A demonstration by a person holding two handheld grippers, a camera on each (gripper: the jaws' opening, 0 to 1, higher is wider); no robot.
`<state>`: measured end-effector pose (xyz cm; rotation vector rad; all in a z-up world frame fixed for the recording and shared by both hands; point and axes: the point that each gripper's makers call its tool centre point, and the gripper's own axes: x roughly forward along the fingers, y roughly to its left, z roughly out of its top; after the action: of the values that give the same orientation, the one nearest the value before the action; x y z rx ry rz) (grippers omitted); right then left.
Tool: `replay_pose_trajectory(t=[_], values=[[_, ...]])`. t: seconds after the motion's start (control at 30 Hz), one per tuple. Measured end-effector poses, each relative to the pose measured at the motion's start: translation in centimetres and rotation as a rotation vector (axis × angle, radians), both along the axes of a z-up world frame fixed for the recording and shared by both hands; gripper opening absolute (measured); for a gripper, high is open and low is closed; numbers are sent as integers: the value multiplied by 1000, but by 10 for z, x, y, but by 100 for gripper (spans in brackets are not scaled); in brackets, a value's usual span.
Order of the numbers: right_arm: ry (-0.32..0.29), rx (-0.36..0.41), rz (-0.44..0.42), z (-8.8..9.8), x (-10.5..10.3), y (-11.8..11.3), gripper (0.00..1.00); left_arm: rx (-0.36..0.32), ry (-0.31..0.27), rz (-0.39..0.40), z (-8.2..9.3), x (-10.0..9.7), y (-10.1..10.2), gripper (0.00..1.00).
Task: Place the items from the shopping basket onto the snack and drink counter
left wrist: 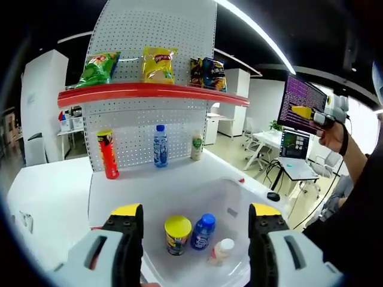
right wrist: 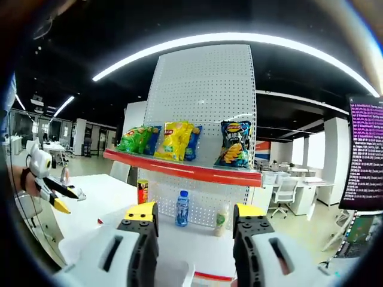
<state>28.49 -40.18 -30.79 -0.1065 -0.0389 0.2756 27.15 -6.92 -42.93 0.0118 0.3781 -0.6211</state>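
A white shopping basket sits on the counter below my left gripper, which is open above it. In the basket stand a yellow-lidded can and a blue-capped bottle, and a white-capped bottle lies beside them. On the white counter, by the pegboard, stand a red tube can, a water bottle and a pale bottle. My right gripper is open and held high, facing the red shelf; a hand holds it up at the right.
Chip bags line the red shelf against the pegboard. A monitor with purple text and a laptop stand on a desk to the right. The person's arm fills the right side. Office desks and chairs lie behind.
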Motion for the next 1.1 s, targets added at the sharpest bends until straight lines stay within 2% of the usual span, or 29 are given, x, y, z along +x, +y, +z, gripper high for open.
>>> replay_pose_trajectory(t=[0.5, 0.63, 0.73, 1.1], values=[[131, -26, 65, -53, -10, 18, 48, 5, 10, 11, -4, -6, 5, 71], [189, -42, 98, -76, -17, 28, 47, 8, 16, 17, -8, -6, 8, 71], [250, -63, 121, -100, -22, 35, 47, 7, 25, 16, -13, -7, 9, 71], [386, -109, 169, -154, -33, 51, 48, 12, 70, 8, -30, -10, 10, 70]])
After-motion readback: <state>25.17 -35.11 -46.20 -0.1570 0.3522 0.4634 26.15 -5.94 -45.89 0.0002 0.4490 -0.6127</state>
